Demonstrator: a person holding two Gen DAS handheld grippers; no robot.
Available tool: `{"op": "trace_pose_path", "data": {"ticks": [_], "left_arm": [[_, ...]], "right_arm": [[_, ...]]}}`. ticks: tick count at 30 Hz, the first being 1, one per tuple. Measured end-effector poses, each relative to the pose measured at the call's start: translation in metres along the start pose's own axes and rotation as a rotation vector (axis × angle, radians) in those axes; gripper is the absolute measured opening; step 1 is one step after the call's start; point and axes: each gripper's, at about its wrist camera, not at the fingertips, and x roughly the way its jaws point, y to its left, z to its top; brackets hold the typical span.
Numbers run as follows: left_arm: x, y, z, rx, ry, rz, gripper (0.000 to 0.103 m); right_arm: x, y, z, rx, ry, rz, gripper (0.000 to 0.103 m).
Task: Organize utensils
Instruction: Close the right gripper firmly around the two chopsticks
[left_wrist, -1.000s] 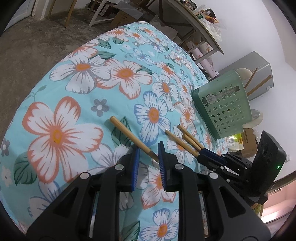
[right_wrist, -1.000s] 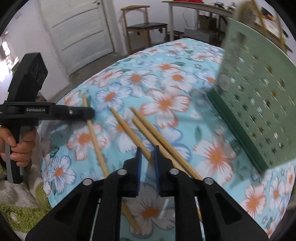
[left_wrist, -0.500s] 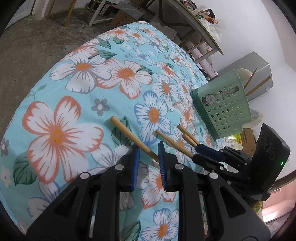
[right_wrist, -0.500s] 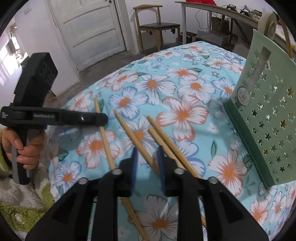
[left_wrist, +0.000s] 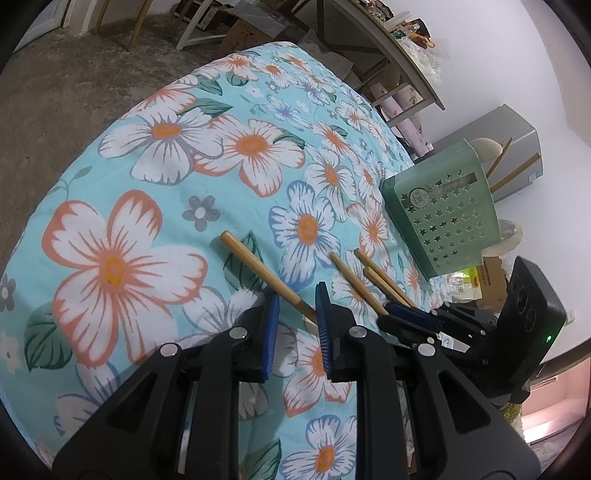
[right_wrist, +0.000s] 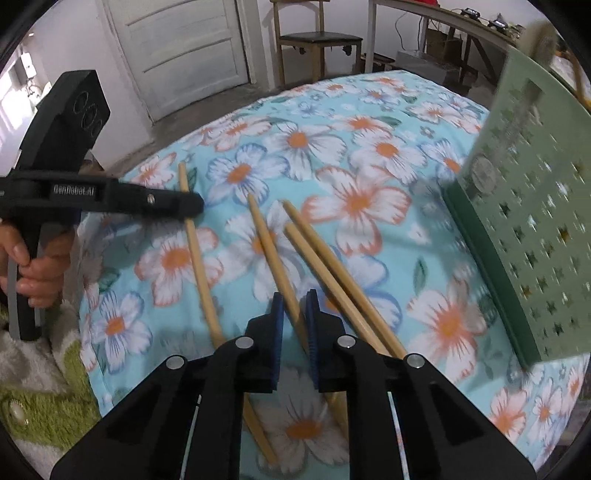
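Nearest the green star-punched utensil holder (right_wrist: 524, 236), the right gripper (right_wrist: 293, 314) has just been closing, its blue pads now pinching one wooden chopstick (right_wrist: 269, 251) that lies on the floral cloth (right_wrist: 369, 110). Two more chopsticks (right_wrist: 332, 269) lie between that one and the holder. Farthest from the holder, the left gripper (left_wrist: 295, 314) straddles a fourth chopstick (left_wrist: 258, 267), jaws narrowly apart, not gripping. Lifting should go straight up, keeping the stick level. The holder's inside is hidden and motion-blurred.

2 wrist fisheyes, close, angled down; both share chopsticks (left_wrist: 266, 275), cloth (right_wrist: 369, 110).
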Motion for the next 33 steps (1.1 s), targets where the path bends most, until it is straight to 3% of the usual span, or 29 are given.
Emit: {"op": "trace_pose_path", "data": {"ticks": [10,17,23,25,28,33], "left_arm": [[0.001,-0.002,0.000,-0.002,0.000,-0.002,0.019],[0.001,0.000,0.001,-0.003,0.001,-0.002,0.019],[0.002,0.001,0.002,-0.004,0.000,-0.002,0.019],[0.002,0.001,0.002,-0.005,0.000,-0.002,0.019],[0.001,0.001,0.002,-0.005,0.001,-0.003,0.019],[0.002,0.001,0.002,-0.006,0.000,-0.003,0.019]], "right_arm": [[-0.010,-0.017,-0.015,0.061,0.051,0.002,0.013],[0.001,-0.009,0.005,0.055,0.021,0.028,0.026],[0.013,-0.003,0.021,0.052,0.001,0.031,0.027],[0.015,-0.001,0.024,0.053,-0.007,0.016,0.025],[0.016,0.003,0.026,0.047,-0.023,-0.017,0.012],[0.000,0.000,0.025,0.078,-0.082,-0.058,0.007]]}}
